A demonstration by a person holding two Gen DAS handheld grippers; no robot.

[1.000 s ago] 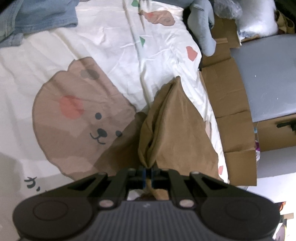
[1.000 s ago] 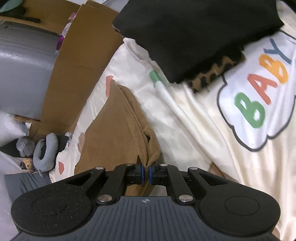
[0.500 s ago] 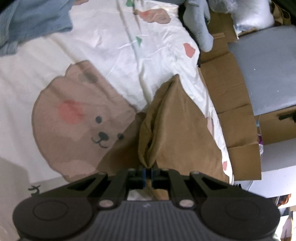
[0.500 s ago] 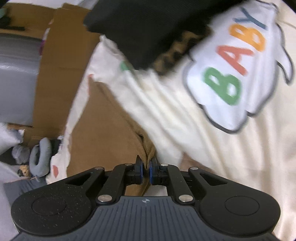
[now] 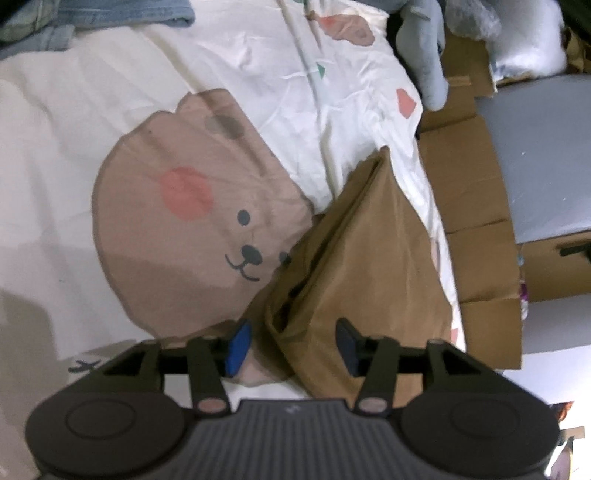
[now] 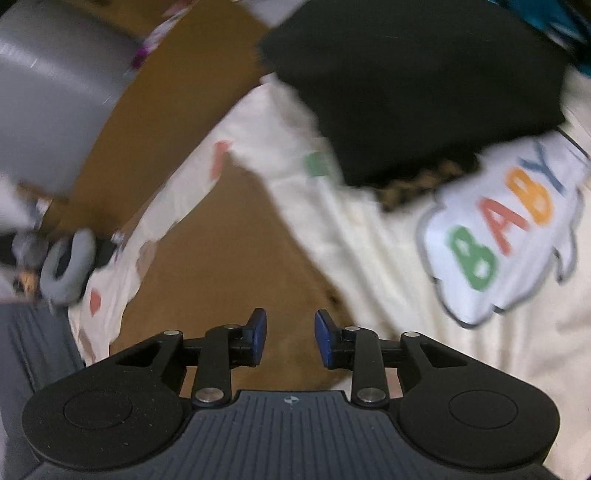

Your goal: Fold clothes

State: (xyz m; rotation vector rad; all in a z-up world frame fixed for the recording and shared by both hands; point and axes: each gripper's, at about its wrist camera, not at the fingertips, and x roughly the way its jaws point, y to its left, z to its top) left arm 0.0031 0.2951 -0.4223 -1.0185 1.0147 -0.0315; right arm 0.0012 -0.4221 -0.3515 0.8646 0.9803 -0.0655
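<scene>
A tan-brown garment [image 5: 373, 251] lies folded on the printed bedsheet [image 5: 66, 155], near the bed's right edge. My left gripper [image 5: 291, 345] is open just above the garment's near end; its blue pads [image 5: 236, 345] stand apart on either side of the cloth's folded corner without pinching it. In the right wrist view the same brown garment [image 6: 221, 266] lies flat below my right gripper [image 6: 290, 341], which is open with nothing between its fingers. That view is blurred by motion.
A black folded garment [image 6: 417, 92] sits on a leopard-print piece [image 6: 424, 184] at the back. Blue denim [image 5: 110, 14] lies at the sheet's far left. Cardboard [image 5: 472, 206], a grey surface [image 5: 546, 155] and a grey neck pillow [image 6: 68, 266] lie beside the bed.
Both grippers were shut on the brown garment's corners; now both have opened and let it go. The garment has settled flat on the sheet, and the right gripper has swung sideways.
</scene>
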